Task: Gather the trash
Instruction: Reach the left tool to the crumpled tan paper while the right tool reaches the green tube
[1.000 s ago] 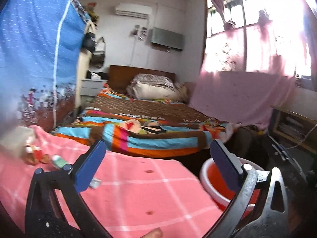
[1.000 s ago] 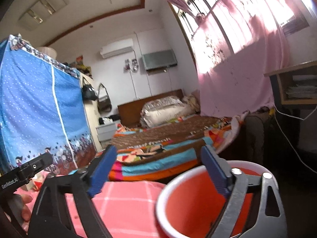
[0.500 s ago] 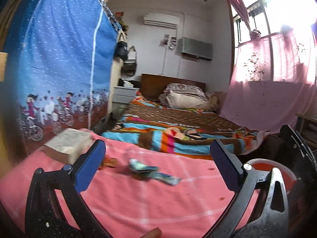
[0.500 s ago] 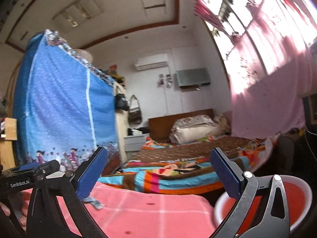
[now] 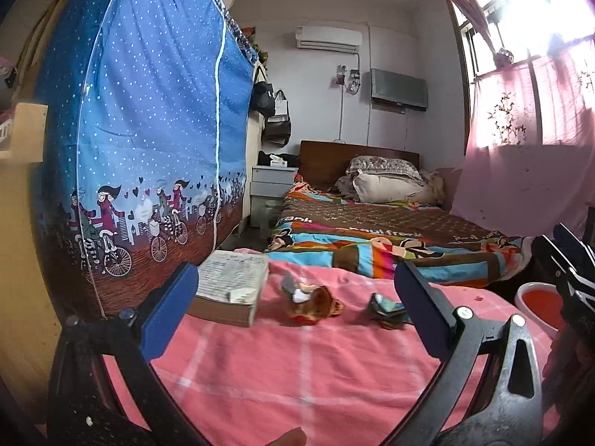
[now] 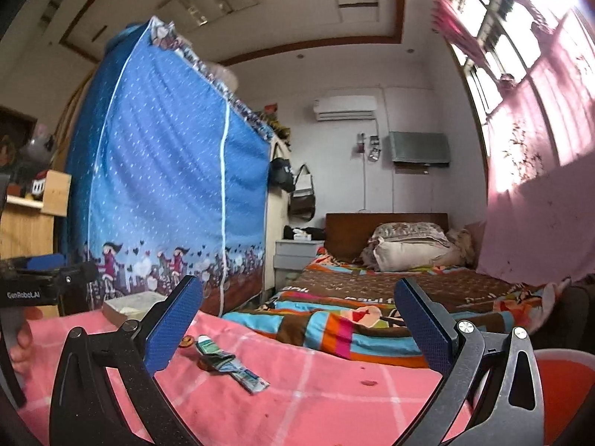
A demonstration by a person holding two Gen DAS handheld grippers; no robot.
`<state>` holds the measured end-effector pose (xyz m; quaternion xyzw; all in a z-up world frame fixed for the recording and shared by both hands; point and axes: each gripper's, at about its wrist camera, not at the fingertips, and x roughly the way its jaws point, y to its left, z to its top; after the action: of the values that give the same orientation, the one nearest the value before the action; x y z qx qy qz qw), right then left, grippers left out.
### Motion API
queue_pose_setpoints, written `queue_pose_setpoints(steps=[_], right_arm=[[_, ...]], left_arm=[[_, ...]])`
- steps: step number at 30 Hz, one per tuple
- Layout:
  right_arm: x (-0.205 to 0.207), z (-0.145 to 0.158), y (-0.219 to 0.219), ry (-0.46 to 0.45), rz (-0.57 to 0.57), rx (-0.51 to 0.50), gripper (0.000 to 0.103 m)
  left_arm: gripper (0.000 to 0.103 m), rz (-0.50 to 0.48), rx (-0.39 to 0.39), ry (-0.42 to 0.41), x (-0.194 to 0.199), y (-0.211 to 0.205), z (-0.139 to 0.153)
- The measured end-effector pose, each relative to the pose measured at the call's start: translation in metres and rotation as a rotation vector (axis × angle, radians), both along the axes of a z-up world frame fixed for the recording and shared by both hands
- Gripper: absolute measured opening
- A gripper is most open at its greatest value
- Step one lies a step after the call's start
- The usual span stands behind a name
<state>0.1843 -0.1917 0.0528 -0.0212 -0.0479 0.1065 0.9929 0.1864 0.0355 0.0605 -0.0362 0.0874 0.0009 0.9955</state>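
Observation:
A crumpled orange-brown wrapper point(image 5: 314, 303) and a crumpled green-blue wrapper point(image 5: 386, 306) lie on the pink checked cloth point(image 5: 316, 375). My left gripper point(image 5: 297, 314) is open just short of them, nothing between its blue pads. In the right wrist view the green-blue wrapper point(image 6: 230, 364) lies flattened on the cloth, ahead of my open, empty right gripper point(image 6: 297, 323). A red bucket with a white rim point(image 5: 539, 303) stands off the cloth's right edge; its rim point(image 6: 565, 379) shows at the right. The left gripper's body point(image 6: 33, 290) and a hand appear at the far left.
A thick book point(image 5: 230, 290) lies on the cloth's far left corner. A blue fabric wardrobe point(image 5: 148, 148) stands to the left. A bed with a striped blanket point(image 5: 372, 238) lies beyond the cloth, and pink curtains point(image 5: 539, 141) hang on the right.
Both cameras swung left and lifted: the bucket slid to the right edge of each view, and the book and wrappers came into the middle of the left view. Both grippers stayed open.

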Motion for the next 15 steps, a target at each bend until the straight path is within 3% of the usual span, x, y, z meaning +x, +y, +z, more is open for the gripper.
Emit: queue_pose_setpoints(steps=[6, 8, 10, 12, 15], right_arm=[[0.037, 0.007, 0.013, 0.095, 0.056, 0.000, 0.103], [0.055, 0.007, 0.020, 0.158, 0.079, -0.025, 0.102], [0.072, 0.005, 0.026, 0.232, 0.119, -0.046, 0.095], [0.082, 0.000, 0.029, 0.288, 0.141, -0.053, 0.080], [0.095, -0.010, 0.032, 0.369, 0.180, -0.060, 0.073]], left_arm=[[0.102, -0.067, -0.010, 0.075, 0.028, 0.006, -0.006], [0.096, -0.102, -0.009, 0.122, 0.039, 0.002, -0.009], [0.089, -0.138, -0.004, 0.176, 0.051, -0.003, -0.014], [0.080, -0.165, -0.008, 0.218, 0.062, -0.006, -0.018], [0.074, -0.197, -0.019, 0.270, 0.078, -0.014, -0.024]])
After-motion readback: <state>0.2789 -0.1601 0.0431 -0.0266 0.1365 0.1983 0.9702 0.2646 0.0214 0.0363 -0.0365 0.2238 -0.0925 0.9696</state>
